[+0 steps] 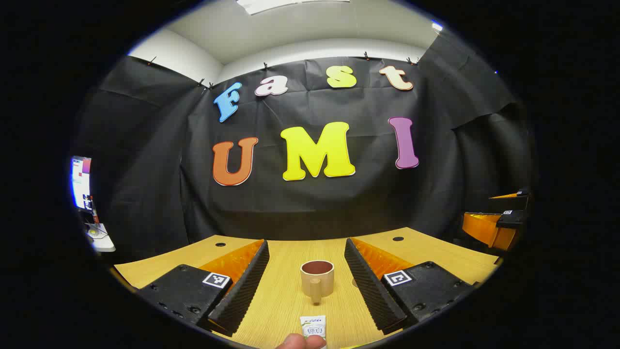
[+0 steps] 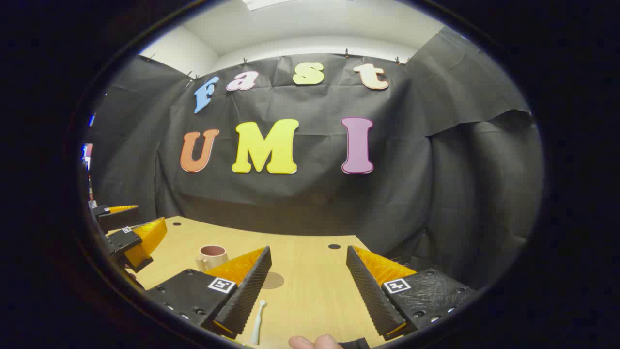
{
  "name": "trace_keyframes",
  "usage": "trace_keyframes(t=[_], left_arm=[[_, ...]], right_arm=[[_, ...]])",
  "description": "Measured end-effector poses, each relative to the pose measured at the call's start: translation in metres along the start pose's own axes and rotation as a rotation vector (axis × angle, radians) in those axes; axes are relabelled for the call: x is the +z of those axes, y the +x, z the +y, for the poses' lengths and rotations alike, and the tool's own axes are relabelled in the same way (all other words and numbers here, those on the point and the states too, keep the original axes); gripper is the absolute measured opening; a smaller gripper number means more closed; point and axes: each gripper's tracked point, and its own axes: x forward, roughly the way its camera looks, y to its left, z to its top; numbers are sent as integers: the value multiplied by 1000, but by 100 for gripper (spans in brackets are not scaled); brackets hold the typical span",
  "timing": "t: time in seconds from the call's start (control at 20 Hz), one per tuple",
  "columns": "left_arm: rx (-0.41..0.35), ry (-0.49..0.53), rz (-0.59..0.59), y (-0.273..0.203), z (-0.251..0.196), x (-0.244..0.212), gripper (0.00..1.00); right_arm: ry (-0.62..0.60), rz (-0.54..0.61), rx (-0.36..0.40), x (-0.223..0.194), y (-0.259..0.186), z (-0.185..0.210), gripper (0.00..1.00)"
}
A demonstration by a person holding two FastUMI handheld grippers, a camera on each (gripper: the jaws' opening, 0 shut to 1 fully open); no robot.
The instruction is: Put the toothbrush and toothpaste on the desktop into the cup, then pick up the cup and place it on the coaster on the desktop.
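Left tool point(image 1: 306, 283) is spread wide with nothing between its fingers, framing the cream ceramic cup with a dark reddish inside point(image 1: 317, 278) at lower centre of the left gripper view; the cup stands upright on the table, handle turned toward the camera. The white toothpaste tube with printed label point(image 1: 313, 325) lies flat at the bottom edge, just short of the cup. Right tool point(image 2: 308, 286) is likewise spread and holds nothing; the white slender toothbrush point(image 2: 256, 317) lies on the table at lower left of the right gripper view, just beside its left finger. The thin round tan coaster point(image 2: 272, 279) lies near the frame's middle, partly behind that finger, apart from the cup. Cup interior looks empty, so neither item sits in it now. Risks, as judged: the toothbrush is thin and flat, so fingers closing could skid it or scrape the table; the tube may slip out; a long item dropped in off-centre could tip the light cup; the handle could snag a finger. Surface: light wood-grain table point(image 2: 310, 271) with small dark round holes. Room: black cloth walls, white ceiling, a lit screen point(image 1: 81, 182) at far left.
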Motion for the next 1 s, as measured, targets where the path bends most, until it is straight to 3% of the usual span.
trace_keyframes(t=[0.05, 1.0], left_arm=[[-1, -2, 3, 0, 0, -1, 99], [9, 17, 26, -1, 7, -9, 99]], right_arm=[[1, 2, 1, -1, 1, 0, 95], [16, -26, 40, -2, 14, 31, 96]])
